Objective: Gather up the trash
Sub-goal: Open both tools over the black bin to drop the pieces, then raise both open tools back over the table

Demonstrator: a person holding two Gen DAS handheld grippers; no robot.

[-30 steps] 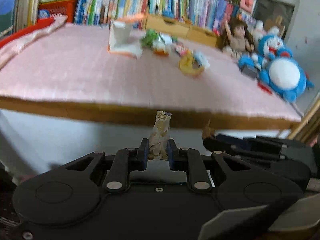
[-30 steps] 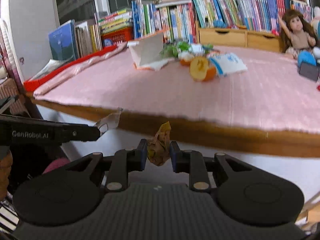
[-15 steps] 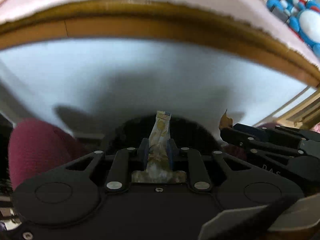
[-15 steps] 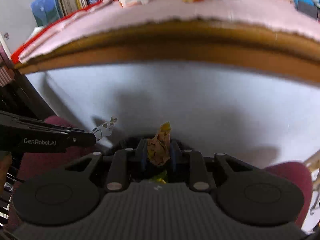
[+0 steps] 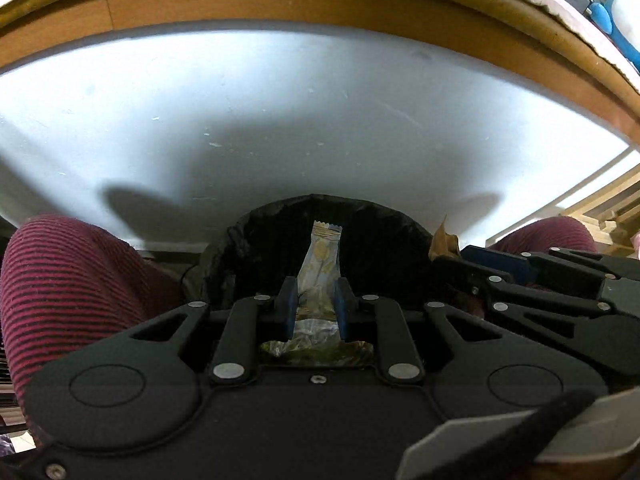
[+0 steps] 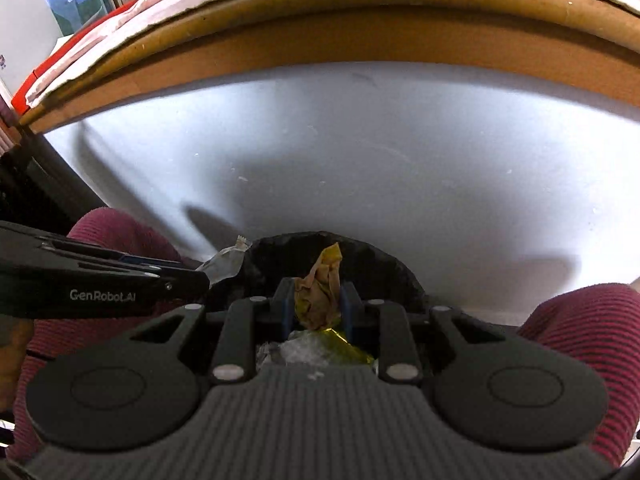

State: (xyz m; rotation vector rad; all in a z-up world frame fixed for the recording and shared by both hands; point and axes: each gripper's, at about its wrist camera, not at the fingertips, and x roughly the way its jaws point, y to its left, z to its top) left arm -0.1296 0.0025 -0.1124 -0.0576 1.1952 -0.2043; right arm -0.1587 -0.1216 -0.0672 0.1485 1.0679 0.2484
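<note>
Both grippers (image 5: pixel 316 304) (image 6: pixel 318 306) above bin (image 5: pixel 260 240)

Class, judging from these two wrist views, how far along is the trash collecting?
Done: some trash already lies in the black-lined bin, including clear plastic scraps.
In hand: the left tool grips a pale snack wrapper and the right tool a crumpled brown wrapper, both over the bin's opening.
Left: releasing both pieces. The tabletop is out of view, so remaining litter cannot be judged.
</note>
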